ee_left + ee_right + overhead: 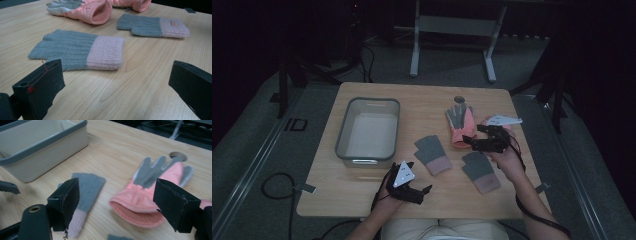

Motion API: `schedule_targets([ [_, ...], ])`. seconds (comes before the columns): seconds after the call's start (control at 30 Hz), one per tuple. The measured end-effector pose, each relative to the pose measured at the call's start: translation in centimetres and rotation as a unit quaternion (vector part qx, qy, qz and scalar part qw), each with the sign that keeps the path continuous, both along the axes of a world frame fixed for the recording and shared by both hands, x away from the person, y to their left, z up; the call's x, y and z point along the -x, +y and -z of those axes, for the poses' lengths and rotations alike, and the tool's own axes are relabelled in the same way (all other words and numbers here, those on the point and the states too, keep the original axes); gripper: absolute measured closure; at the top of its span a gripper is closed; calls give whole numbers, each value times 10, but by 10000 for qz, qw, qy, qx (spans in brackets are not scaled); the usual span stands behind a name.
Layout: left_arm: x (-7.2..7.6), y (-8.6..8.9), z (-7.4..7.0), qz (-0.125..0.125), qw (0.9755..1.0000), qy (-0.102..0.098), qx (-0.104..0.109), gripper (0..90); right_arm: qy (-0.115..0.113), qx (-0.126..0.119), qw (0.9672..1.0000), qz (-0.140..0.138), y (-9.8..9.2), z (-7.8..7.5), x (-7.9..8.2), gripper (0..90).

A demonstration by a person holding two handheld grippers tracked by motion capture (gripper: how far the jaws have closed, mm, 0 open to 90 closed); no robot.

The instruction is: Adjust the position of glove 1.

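Note:
A pink glove with grey fingers (pixel 460 127) lies palm up right of the table's middle, its cuff toward me. My right gripper (pixel 473 136) hovers at that cuff. In the right gripper view, the right gripper (pixel 117 200) is open and the pink glove (pixel 147 192) lies just ahead between the jaws, untouched. Two grey knit gloves with pink cuffs (pixel 432 155) (pixel 480 171) lie flat nearer to me. My left gripper (pixel 419 177) rests low near the front edge, open. The left gripper (pixel 117 82) faces the nearer knit glove (pixel 77 51).
A grey-rimmed empty bin (pixel 343 131) stands on the left half of the table (pixel 337 200). A second pink glove (pixel 132 3) lies behind the first. A round hole (pixel 459 99) is in the tabletop beyond the gloves.

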State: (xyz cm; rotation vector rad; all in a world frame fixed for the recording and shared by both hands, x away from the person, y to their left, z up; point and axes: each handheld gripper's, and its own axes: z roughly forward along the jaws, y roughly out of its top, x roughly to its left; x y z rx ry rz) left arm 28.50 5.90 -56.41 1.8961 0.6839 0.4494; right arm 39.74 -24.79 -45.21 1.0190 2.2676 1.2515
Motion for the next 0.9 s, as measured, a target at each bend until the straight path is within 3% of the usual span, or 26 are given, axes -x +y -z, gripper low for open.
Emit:
schedule_targets([
  [0.07, 0, 0, 0, 16, 10000, -1, 4, 0, 109, 37, 9998, -169, 9, 3, -2, 232],
  [0.47, 0, 0, 0, 42, 10000, -10, 19, 0, 151, 375, 9975, -582, 61, 17, -15, 326],
  [0.9, 1, 0, 0, 54, 10000, -38, 26, 0, 317, 882, 9903, -1025, 105, 49, -30, 454],
])
